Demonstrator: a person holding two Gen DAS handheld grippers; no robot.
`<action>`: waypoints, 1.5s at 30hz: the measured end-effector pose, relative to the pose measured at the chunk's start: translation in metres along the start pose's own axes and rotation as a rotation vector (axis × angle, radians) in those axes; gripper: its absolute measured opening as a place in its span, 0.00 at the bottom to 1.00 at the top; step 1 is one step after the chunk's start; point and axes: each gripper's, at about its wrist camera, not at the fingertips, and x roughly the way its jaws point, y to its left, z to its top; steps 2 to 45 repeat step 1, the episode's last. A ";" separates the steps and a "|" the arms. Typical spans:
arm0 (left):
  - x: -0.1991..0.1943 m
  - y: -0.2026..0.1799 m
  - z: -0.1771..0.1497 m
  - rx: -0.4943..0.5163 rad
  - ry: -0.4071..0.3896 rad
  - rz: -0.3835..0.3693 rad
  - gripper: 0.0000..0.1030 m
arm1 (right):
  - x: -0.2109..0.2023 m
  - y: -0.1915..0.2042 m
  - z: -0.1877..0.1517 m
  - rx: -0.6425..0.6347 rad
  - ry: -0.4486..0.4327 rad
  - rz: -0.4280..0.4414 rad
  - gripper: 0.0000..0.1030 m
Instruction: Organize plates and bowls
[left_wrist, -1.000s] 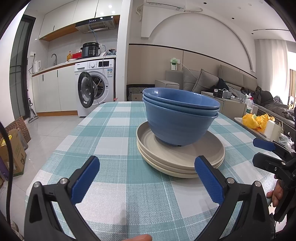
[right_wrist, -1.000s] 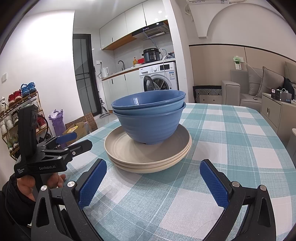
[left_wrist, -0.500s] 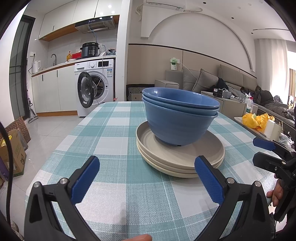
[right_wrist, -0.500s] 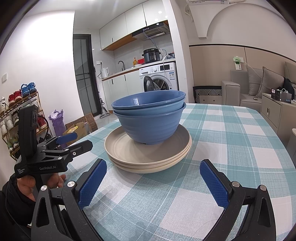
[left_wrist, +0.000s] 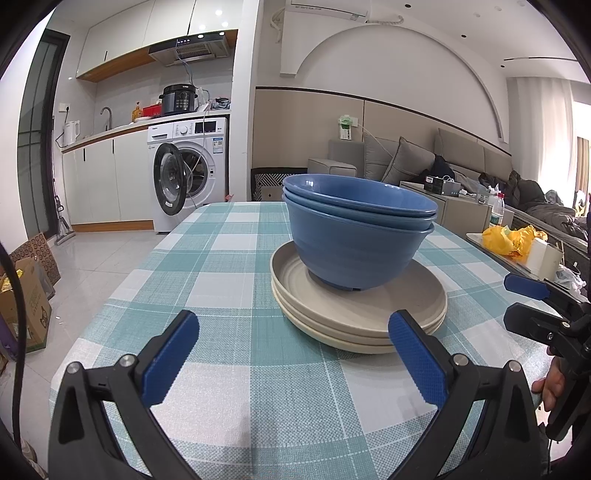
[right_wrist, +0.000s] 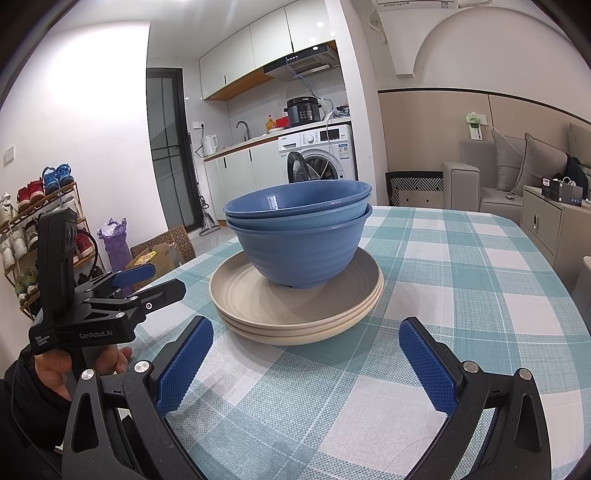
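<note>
Three nested blue bowls (left_wrist: 354, 236) (right_wrist: 299, 236) sit on a stack of three beige plates (left_wrist: 354, 321) (right_wrist: 295, 314) on the teal checked tablecloth (left_wrist: 221, 273). My left gripper (left_wrist: 291, 328) is open, held low in front of the stack with nothing between its blue pads. My right gripper (right_wrist: 306, 339) is open too, just short of the plates. From the left wrist view the right gripper (left_wrist: 532, 302) appears at the right edge. In the right wrist view a hand holds the left gripper (right_wrist: 140, 284) at the left.
The table edge (left_wrist: 110, 295) drops to a tiled floor with cardboard boxes (left_wrist: 26, 295). A washing machine (left_wrist: 192, 173) with its door open stands behind. A sofa (left_wrist: 461, 162) and a yellow bag (left_wrist: 509, 240) lie to the right. A shoe rack (right_wrist: 33, 229) is far left.
</note>
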 end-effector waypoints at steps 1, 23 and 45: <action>0.001 0.000 0.000 0.001 0.000 -0.001 1.00 | 0.000 0.000 0.000 0.000 0.000 0.000 0.99; 0.001 0.000 0.000 0.001 0.000 -0.001 1.00 | 0.000 0.000 0.000 0.000 0.000 0.000 0.99; 0.001 0.000 0.000 0.001 0.000 -0.001 1.00 | 0.000 0.000 0.000 0.000 0.000 0.000 0.99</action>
